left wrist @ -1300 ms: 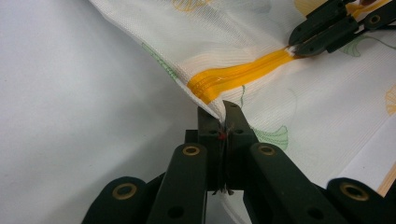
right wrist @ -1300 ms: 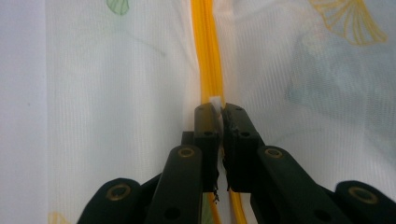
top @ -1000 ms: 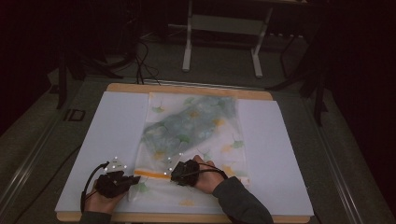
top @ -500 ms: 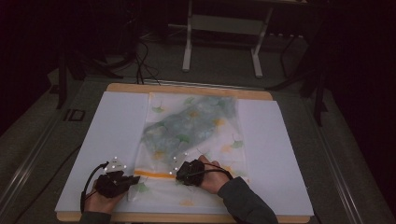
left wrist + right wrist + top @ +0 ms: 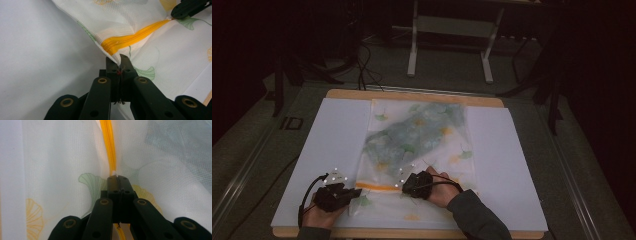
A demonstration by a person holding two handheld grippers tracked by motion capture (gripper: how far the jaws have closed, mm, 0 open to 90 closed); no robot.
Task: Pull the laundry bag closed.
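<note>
Two grippers are working at the near edge of the table (image 5: pixel 512 125), where a white mesh bag (image 5: pixel 422 150) printed with green and yellow leaves is lying on a white sheet (image 5: pixel 327 150). At the near left, the left gripper (image 5: pixel 358 191) is sitting where it was a second ago, its jaws pressed together and pinching the bag's corner (image 5: pixel 117 65) just at the left end of the yellow zipper (image 5: pixel 135 37). In the left gripper view the fabric is rising in a fold from that pinch, and the zipper is running away to the upper right toward the other gripper's black tips.

Just to the right, the right gripper (image 5: pixel 404 186) is lying on the bag along the zipper line. Compared with the earlier frames it is sitting a little further right along the zipper, and its jaws have just been closing; in the right gripper view they are now meeting tightly on a small white tab (image 5: pixel 114 173) at the zipper, with the yellow band running straight on beyond the tips.

Farther away, the bag is stretching toward the far edge of the table, its bluish-green contents showing through the mesh, unchanged from before. Beyond the table, a metal stand (image 5: pixel 452 45) is standing on the dark floor.
</note>
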